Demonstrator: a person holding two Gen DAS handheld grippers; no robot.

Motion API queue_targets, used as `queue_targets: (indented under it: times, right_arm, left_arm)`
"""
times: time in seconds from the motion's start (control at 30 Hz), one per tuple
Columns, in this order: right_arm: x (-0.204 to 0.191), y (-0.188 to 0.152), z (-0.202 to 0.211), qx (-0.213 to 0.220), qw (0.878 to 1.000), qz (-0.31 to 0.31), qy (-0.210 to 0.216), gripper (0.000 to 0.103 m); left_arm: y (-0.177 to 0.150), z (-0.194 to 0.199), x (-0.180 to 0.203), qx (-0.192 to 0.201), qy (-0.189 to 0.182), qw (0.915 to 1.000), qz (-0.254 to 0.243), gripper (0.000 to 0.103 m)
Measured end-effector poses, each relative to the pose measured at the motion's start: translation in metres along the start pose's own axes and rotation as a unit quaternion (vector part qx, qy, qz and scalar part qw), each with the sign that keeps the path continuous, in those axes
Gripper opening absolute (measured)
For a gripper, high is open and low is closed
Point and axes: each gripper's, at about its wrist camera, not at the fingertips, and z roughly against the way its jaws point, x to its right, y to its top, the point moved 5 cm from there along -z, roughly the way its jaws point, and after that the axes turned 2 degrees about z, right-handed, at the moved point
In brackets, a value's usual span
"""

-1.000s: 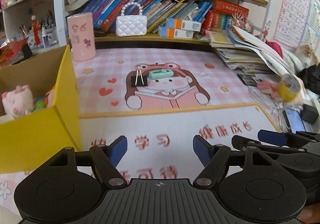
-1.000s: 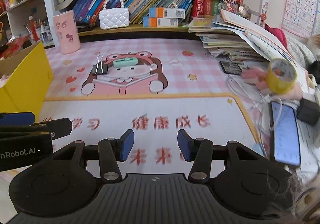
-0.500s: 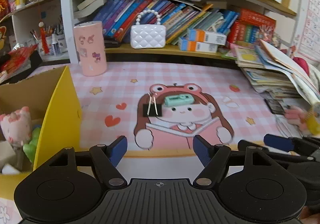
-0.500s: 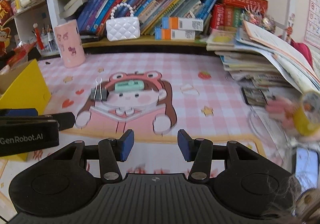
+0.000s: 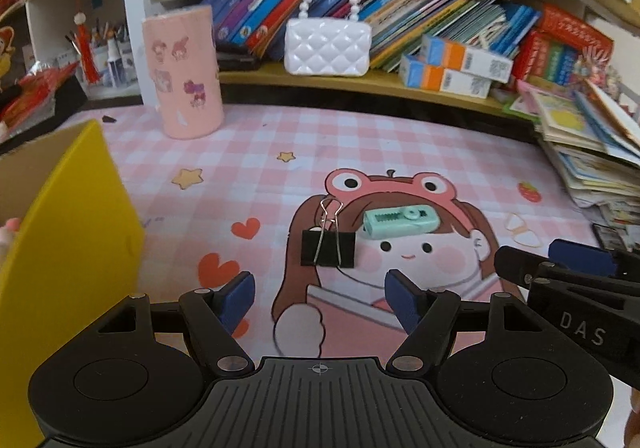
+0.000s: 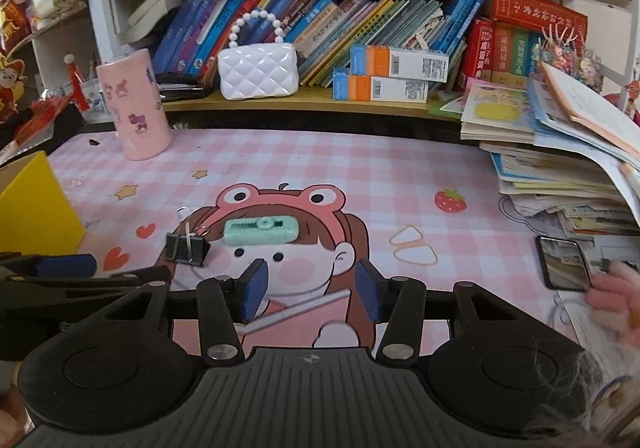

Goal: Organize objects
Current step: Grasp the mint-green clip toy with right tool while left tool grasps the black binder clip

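Note:
A black binder clip (image 5: 328, 253) with wire handles lies on the pink cartoon desk mat (image 5: 248, 152), just ahead of my open left gripper (image 5: 322, 298). A mint-green correction tape (image 5: 400, 223) lies just right of the clip. In the right wrist view the clip (image 6: 187, 248) is left of and ahead of my open right gripper (image 6: 312, 290), and the correction tape (image 6: 261, 230) lies straight ahead of it. Both grippers are empty. A yellow box (image 5: 68, 248) stands at the left, and also shows in the right wrist view (image 6: 36, 208).
A pink cylinder holder (image 5: 182, 72) stands at the mat's back left. A white quilted purse (image 5: 327, 46) sits on the low shelf among books. A stack of booklets (image 6: 560, 152) and a phone (image 6: 564, 263) lie at the right.
Both grippers have moved forward across the mat toward the binder clip and correction tape, which now lie close in front. Both stay open.

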Motion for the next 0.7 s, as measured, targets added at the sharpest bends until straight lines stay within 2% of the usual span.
queue_targets:
  times: [0.2,0.37,0.43,0.57,0.7]
  right_arm:
    - [0.002,0.012,-0.025,-0.004,1.0,0.007,-0.003,0.046]
    - [0.006,0.019,-0.042,-0.011,1.0,0.004,-0.001,0.046]
    - [0.007,0.021,-0.047,-0.014,1.0,0.0,0.005,0.046]
    - [0.006,0.024,-0.057,-0.021,1.0,0.0,0.02,0.048]
    - [-0.002,0.025,-0.067,-0.023,0.999,0.016,0.037,0.056]
  left_arm:
    - [0.007,-0.033,0.009,-0.008,0.014,0.9998,-0.013,0.068]
    - [0.012,-0.057,0.009,-0.019,0.025,0.9993,-0.022,0.059]
    - [0.011,-0.061,0.01,-0.022,0.019,0.9992,-0.028,0.038]
    - [0.013,-0.052,0.005,-0.011,0.012,0.9995,-0.028,0.038]
    - [0.012,-0.022,-0.012,0.002,0.021,0.9997,-0.015,0.038]
